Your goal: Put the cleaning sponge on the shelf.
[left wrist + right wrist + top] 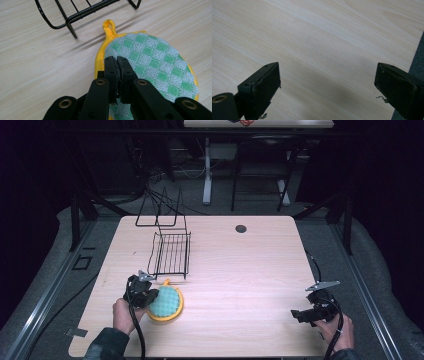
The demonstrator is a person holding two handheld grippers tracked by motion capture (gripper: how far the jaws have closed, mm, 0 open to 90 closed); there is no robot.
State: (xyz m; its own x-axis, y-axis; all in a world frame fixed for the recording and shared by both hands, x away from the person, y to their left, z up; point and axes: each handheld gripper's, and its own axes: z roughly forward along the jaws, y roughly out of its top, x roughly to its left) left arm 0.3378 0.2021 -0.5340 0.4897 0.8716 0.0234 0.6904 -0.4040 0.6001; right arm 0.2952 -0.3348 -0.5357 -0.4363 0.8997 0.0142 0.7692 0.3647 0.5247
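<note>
A round pot holder (167, 304) (155, 60), green-and-white checked with a yellow rim and loop, lies on the table near the front left. My left gripper (150, 296) (117, 60) is at its left edge, jaws pressed together on the cloth there. A hand holds this gripper from below. A black wire rack (171, 252) (75, 15) stands just beyond the pot holder. My right gripper (300, 315) (328, 75) is held low at the front right, jaws wide apart with bare table between them.
A second, taller wire frame (160, 212) stands at the table's back left edge behind the rack. A dark round hole (241, 228) sits near the back edge. The table's right edge (415, 52) runs close to the right gripper.
</note>
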